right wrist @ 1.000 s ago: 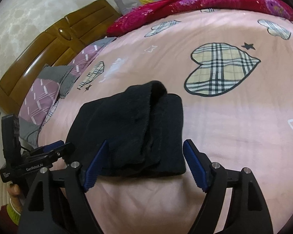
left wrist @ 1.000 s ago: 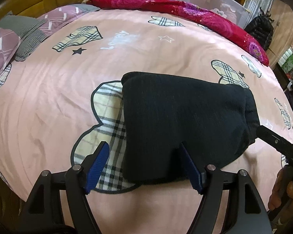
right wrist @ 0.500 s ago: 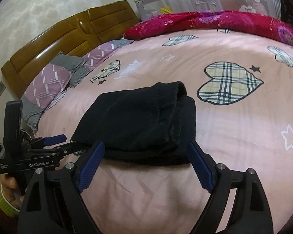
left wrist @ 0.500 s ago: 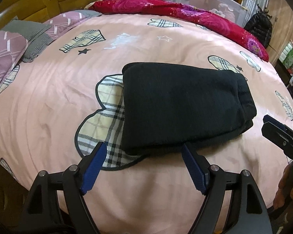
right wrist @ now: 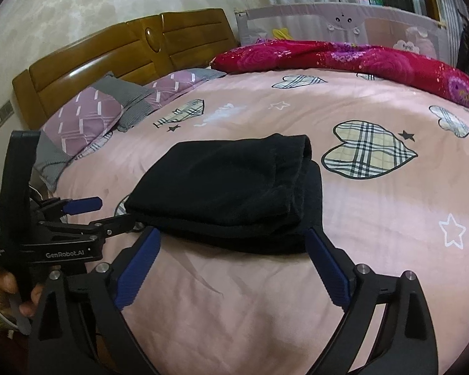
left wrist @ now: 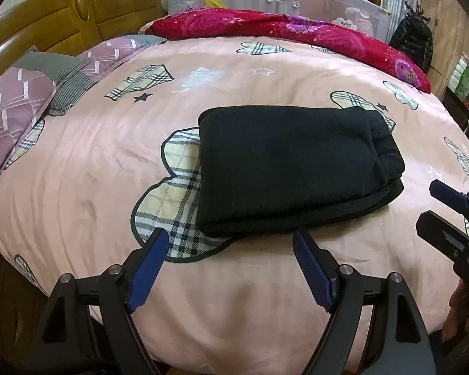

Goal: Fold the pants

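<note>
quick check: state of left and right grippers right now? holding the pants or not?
Left gripper: open, fingers just spread wider, holding nothing; black pants lie folded beyond its tips.
Right gripper: open, just widened too, holding nothing.

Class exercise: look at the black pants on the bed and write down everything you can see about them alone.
The black pants, of thick, soft, fleece-like fabric, lie folded into a compact rectangular stack of several layers. A seamed band shows along the stack's right end in the left wrist view. They rest flat on the pink bedcover, partly covering a plaid heart print. Nothing grips them.
</note>
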Action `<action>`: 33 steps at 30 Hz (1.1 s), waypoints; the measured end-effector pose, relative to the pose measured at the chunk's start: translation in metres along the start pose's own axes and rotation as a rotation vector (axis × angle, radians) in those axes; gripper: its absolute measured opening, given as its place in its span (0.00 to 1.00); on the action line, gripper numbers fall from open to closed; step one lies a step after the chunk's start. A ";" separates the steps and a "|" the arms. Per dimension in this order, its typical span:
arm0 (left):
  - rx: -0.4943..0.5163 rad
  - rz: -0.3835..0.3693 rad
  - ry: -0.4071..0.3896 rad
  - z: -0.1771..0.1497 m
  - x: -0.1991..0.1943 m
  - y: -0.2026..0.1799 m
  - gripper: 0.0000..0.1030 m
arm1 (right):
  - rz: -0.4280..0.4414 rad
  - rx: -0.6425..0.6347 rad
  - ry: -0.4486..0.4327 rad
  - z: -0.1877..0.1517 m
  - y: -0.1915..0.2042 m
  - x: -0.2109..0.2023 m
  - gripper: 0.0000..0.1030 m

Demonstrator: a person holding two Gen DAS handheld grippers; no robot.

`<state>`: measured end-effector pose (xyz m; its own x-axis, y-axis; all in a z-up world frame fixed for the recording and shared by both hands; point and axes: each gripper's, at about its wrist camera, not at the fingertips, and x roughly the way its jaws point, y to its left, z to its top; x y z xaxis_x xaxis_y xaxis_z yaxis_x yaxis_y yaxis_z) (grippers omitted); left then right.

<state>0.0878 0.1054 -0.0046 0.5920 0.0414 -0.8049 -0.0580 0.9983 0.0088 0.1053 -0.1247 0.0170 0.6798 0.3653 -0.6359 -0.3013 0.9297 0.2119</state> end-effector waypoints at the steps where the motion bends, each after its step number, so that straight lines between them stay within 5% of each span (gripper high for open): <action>1: 0.002 0.003 -0.003 -0.001 0.000 0.000 0.79 | -0.002 -0.007 0.000 -0.001 0.001 0.000 0.92; 33: 0.028 0.050 -0.062 -0.020 0.014 0.005 0.81 | -0.007 -0.016 0.009 -0.026 0.014 0.024 0.93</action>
<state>0.0794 0.1104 -0.0279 0.6374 0.0924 -0.7649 -0.0668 0.9957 0.0647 0.1001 -0.1044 -0.0145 0.6758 0.3584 -0.6440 -0.3071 0.9313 0.1960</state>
